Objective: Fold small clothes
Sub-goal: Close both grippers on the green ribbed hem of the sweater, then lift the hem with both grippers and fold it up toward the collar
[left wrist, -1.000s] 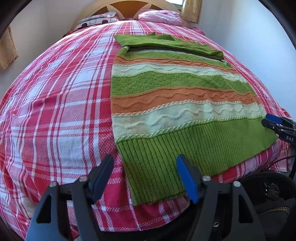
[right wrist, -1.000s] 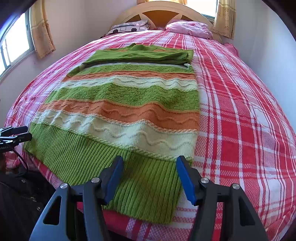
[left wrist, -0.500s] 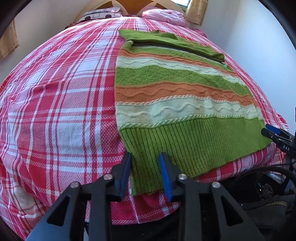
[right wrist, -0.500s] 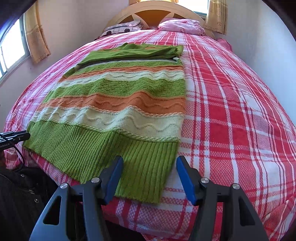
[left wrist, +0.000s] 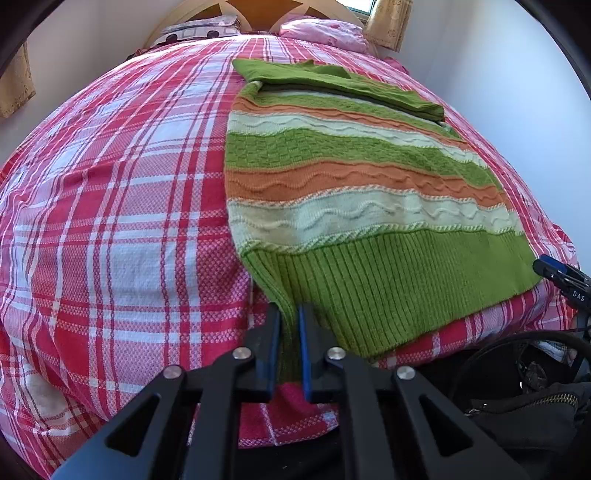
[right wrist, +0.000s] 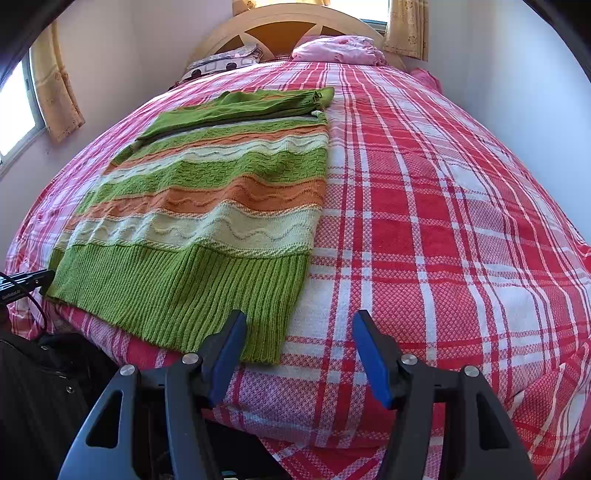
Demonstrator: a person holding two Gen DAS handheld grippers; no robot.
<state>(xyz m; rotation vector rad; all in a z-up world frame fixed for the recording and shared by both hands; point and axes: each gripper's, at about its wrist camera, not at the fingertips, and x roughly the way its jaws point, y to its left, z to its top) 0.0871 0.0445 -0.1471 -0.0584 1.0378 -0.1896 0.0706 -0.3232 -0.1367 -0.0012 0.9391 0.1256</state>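
Your left gripper [left wrist: 287,332] sits at the bottom centre of the left wrist view, and its jaws are closing on the near left corner of the sweater [left wrist: 369,206]; the ribbed green hem is pinched between the blue pads, bunched into a narrow fold that runs up from the jaws into the flat knit. The sweater itself lies spread on the bed [left wrist: 110,221], filling the centre and right of that frame, with green, orange and cream stripes and a green part folded across its far end near the top. Its hem reaches the near edge of the red and white plaid cover.

Your right gripper [right wrist: 299,350] is at the bottom centre of the right wrist view, released, with its jaws standing well apart. The left pad lies over the hem at the sweater's [right wrist: 221,206] near right corner, the right pad over bare plaid, and the corner shows in the gap between them; the pads are not pressing on the knit. The tip of this same gripper also shows at the right edge of the left wrist view, just beside the hem.

Two pillows [right wrist: 332,50] rest against the wooden headboard [right wrist: 280,26] at the top of the frame, and yellow curtains [right wrist: 55,88] hang at the upper left and upper right
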